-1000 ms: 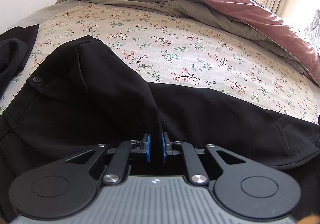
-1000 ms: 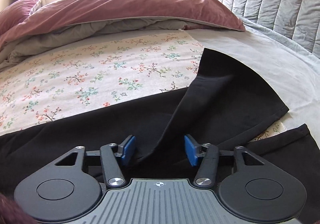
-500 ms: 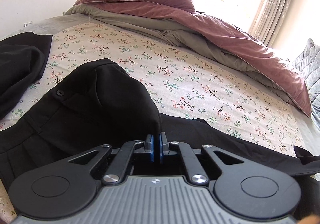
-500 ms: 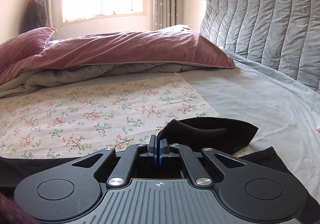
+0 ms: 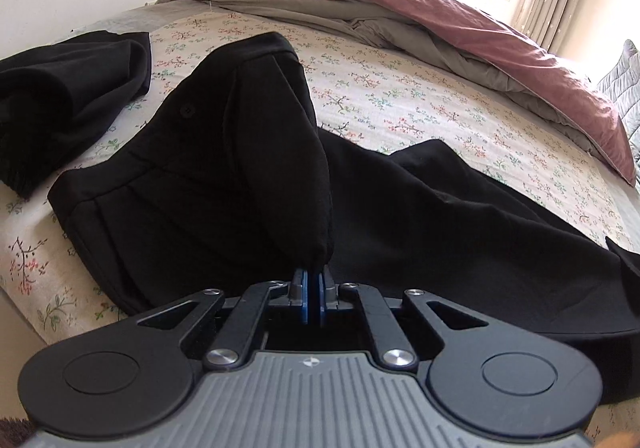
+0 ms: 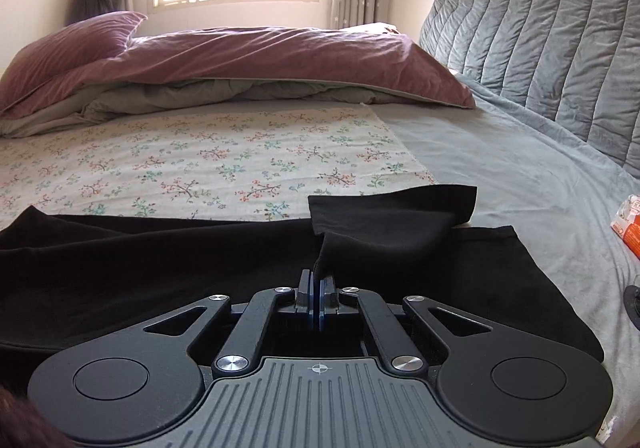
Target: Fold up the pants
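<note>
Black pants lie across the floral sheet. My left gripper is shut on a pinch of the waist end, which rises in a hump with a button on it. In the right wrist view the pants stretch leftward. There my right gripper is shut on the cuff end of one leg, lifted and drawn back over the other leg. Blue pads show on both grippers, pressed together on the cloth.
A second black garment lies at the left of the bed. A mauve duvet and pillow are piled at the far side. The grey quilted headboard stands on the right, an orange packet on the grey sheet.
Both grippers closed on the pants and pulled back toward the near edge of the bed. The held waist and cuff have lifted and folded over the rest of the pants.
</note>
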The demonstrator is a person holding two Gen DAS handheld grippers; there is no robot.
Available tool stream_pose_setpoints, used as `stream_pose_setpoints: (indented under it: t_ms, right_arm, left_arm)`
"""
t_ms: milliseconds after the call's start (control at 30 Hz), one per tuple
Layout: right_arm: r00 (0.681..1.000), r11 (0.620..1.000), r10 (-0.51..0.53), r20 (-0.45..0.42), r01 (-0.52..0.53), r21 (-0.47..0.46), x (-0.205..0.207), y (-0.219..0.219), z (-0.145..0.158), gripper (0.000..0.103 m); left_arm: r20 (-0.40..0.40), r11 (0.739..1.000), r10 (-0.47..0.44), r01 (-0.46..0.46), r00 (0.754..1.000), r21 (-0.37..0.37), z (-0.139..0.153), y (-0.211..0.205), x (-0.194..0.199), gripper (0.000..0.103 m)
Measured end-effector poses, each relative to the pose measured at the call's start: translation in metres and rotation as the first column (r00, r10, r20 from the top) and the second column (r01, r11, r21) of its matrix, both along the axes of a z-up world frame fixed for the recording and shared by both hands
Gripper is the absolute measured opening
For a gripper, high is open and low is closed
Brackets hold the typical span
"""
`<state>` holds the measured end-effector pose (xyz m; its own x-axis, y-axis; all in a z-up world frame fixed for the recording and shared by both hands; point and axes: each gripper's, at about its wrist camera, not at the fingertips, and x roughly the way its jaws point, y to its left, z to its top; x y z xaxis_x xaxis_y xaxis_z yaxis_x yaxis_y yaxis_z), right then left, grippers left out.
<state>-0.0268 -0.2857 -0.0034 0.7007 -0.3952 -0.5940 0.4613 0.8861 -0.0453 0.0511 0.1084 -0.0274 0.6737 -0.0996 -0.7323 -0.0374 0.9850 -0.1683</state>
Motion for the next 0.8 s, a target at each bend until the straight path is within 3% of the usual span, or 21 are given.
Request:
stream_pose_setpoints:
  t_ms: [200, 433, 567, 633, 700, 733, 800]
  right_arm:
    - [0.997, 1.0, 0.016, -0.076, -0.016, 0.002, -0.008, 0.003, -0.02, 0.0]
    - [0.983, 0.999, 0.035, -0.179, -0.035, 0.0, -0.006, 0.003, -0.048, 0.0]
    - [0.98, 0.998, 0.052, -0.19, -0.058, -0.023, -0.004, 0.006, -0.047, 0.002]
    - [0.98, 0.998, 0.056, -0.189, -0.057, 0.002, -0.005, 0.002, -0.041, 0.014]
    - [0.985, 0.999, 0.043, -0.168, -0.038, 0.037, -0.008, -0.006, -0.032, 0.027]
    - [0.987, 0.998, 0.036, -0.157, -0.028, 0.054, -0.01, -0.01, -0.027, 0.036]
    - [0.989, 0.997, 0.03, -0.142, -0.02, 0.071, -0.01, -0.019, -0.015, 0.042]
  left_arm:
    - [-0.055, 0.999, -0.002, 0.004, 0.999, 0.037, -0.027, -0.002, -0.01, 0.014]
    - [-0.041, 0.994, -0.03, 0.034, 0.999, 0.104, -0.031, -0.01, -0.013, 0.015]
    - [-0.035, 0.991, -0.043, 0.047, 0.998, 0.125, -0.029, -0.012, -0.016, 0.023]
    - [-0.033, 0.992, -0.049, 0.053, 0.998, 0.117, -0.026, -0.011, -0.019, 0.032]
    - [-0.035, 0.992, -0.061, 0.064, 0.998, 0.11, -0.021, -0.012, -0.023, 0.05]
    - [-0.032, 0.991, -0.076, 0.079, 0.997, 0.109, -0.018, -0.015, -0.025, 0.052]
    - [-0.023, 0.986, -0.12, 0.122, 0.992, 0.118, -0.009, -0.026, -0.03, 0.059]
